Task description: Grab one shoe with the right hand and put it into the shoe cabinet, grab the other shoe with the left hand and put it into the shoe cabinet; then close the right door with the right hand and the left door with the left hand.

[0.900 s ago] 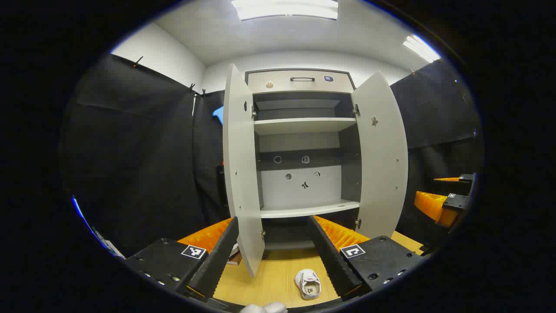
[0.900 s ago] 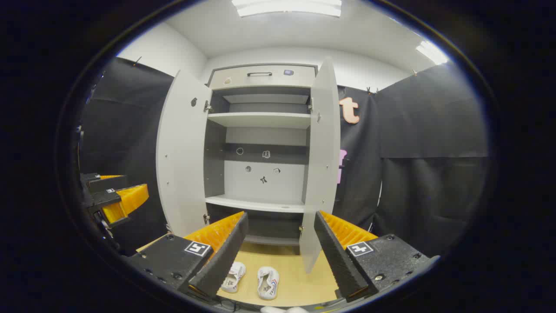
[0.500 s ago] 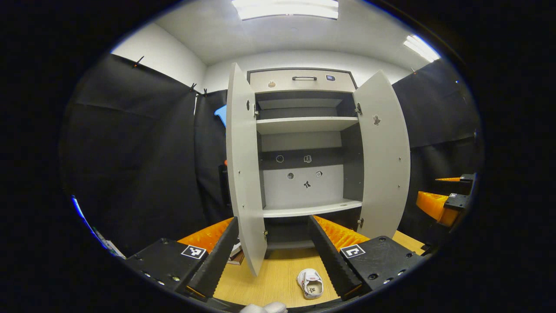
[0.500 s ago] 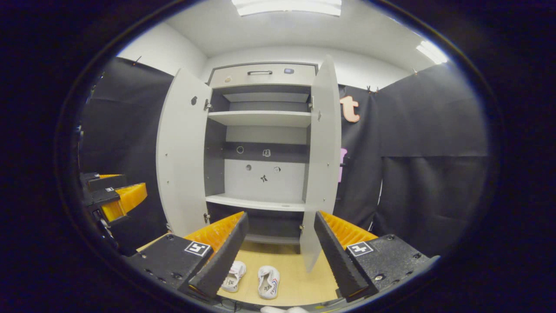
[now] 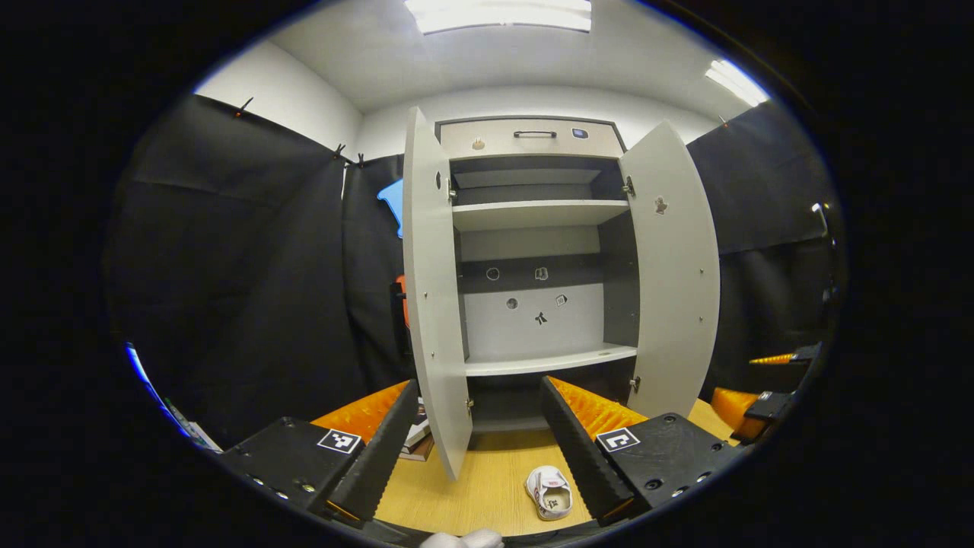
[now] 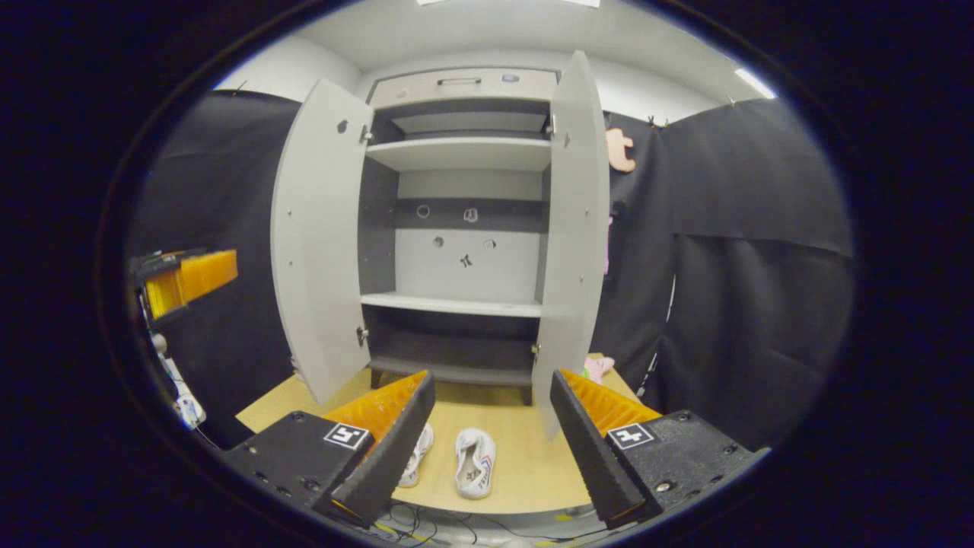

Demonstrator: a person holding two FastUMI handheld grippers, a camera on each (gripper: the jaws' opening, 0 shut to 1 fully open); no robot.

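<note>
Nothing is put away yet. Both shoes [image 6: 475,472] sit on the counter [image 6: 525,472] at 6 o'clock from the cabinet [image 6: 456,228]. Its doors hang open. The left tongs [image 5: 479,449] and right tongs [image 6: 491,449] gape, holding nothing.

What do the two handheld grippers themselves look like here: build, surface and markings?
Both share one build. The left gripper and the right gripper each have two long fingers with ridged, saw-toothed inner faces, mounted on blocky black carriages with visible screws. Each carriage carries a small square black-and-white marker tag on top. A bit of white fabric, perhaps a glove, shows below the left gripper.
</note>
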